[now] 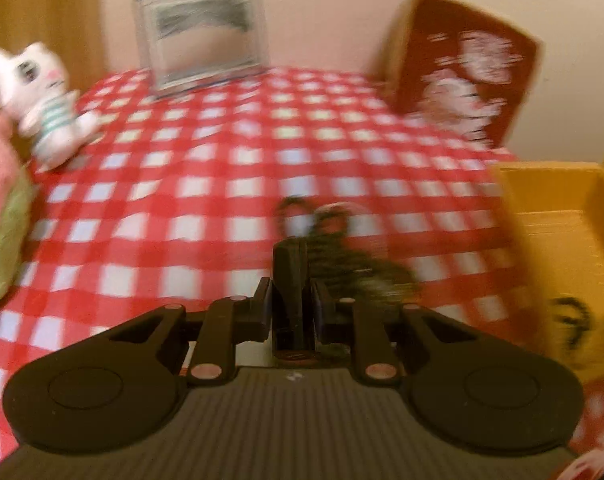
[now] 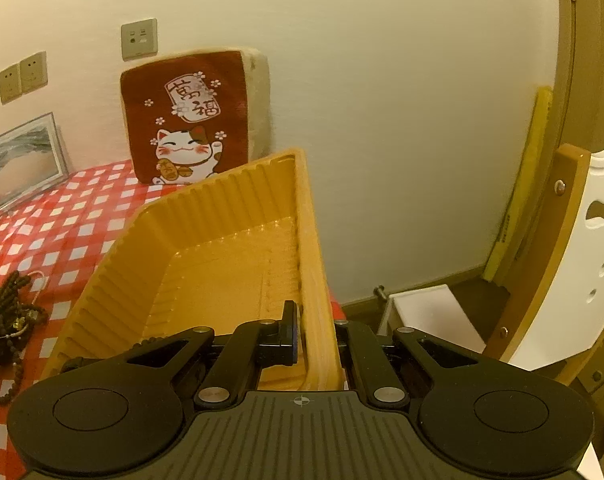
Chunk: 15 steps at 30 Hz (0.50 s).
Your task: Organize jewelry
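Bead jewelry (image 2: 10, 320) unlabelled; cat cushion (image 2: 190, 120) reads 萬福.

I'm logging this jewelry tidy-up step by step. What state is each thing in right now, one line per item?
Yellow tray: tilted, nothing visible inside, its right wall clamped by the right gripper.
Right gripper: shut on the tray wall.
Left gripper: jaws nearly together; picture too blurred to tell whether beads are gripped.
Dark bead strings: piled loose on the checked cloth, outside the tray.
Cat cushion: upright against the wall.
Picture frame: standing, leaning back.

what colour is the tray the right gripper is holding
Yellow-orange, with ribbed walls; the tray shows best in the right wrist view.
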Tool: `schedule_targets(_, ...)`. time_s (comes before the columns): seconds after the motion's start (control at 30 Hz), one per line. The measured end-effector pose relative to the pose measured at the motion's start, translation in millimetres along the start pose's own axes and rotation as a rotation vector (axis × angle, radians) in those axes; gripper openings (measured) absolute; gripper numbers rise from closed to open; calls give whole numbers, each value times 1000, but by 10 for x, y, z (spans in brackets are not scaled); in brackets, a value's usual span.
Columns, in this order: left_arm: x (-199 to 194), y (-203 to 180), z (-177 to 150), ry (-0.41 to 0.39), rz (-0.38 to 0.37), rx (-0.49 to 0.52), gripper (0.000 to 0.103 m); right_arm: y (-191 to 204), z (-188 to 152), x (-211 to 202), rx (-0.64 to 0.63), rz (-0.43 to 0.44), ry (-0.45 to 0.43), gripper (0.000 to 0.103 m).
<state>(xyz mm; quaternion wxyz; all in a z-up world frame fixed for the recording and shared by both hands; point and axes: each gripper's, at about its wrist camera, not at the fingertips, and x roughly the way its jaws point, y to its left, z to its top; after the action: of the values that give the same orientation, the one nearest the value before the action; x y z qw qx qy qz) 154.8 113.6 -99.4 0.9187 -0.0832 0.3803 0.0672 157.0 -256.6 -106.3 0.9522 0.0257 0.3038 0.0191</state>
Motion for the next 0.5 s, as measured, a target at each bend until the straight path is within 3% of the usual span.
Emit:
schedule_targets(0.2, -224, -688, 24, -20, -223, 58, 18, -6, 3, -17, -1, 14, -10, 5)
schedule_targets(0.33, -227, -1197, 0, 0, -384, 80, 18, -10, -5, -30, -7, 23, -13, 5)
schedule_targets(0.5, -110, -1708, -44, 58, -527, 119, 18, -32, -27, -53, -13, 33, -11, 5)
